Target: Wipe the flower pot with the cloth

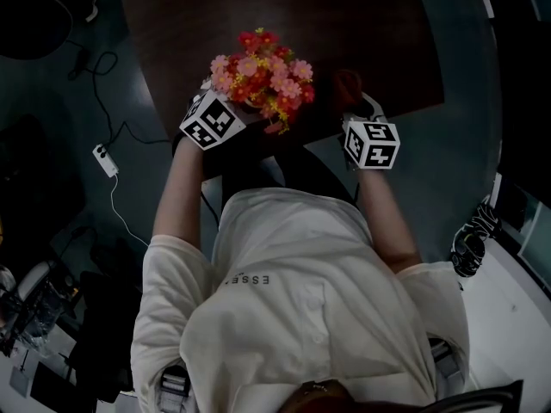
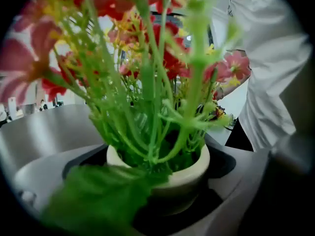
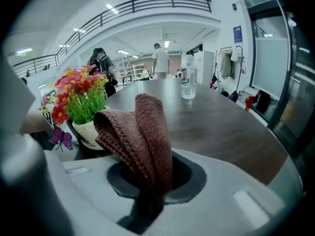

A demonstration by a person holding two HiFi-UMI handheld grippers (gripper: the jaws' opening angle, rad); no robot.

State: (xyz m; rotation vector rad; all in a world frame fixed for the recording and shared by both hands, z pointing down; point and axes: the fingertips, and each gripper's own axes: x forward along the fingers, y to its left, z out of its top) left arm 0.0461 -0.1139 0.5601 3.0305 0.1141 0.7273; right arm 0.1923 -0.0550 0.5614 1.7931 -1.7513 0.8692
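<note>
A cream flower pot [image 2: 183,175] with green stems and red and pink flowers [image 1: 263,76] stands near the front edge of the dark table [image 1: 379,33]. My left gripper [image 2: 157,183] is open, and the pot sits between its wide jaws with a gap on each side. Its marker cube [image 1: 211,120] shows just left of the flowers. My right gripper [image 3: 147,181] is shut on a folded brown knitted cloth [image 3: 140,134], which stands up out of the jaws. This cloth [image 1: 347,84] hangs to the right of the pot [image 3: 88,132], apart from it.
A purple butterfly ornament [image 3: 61,137] hangs at the pot's side. A water bottle [image 3: 188,85] stands at the far side of the table. The person's body is close against the table's front edge. A power strip [image 1: 105,159] lies on the floor at left. People [image 3: 160,60] stand far behind.
</note>
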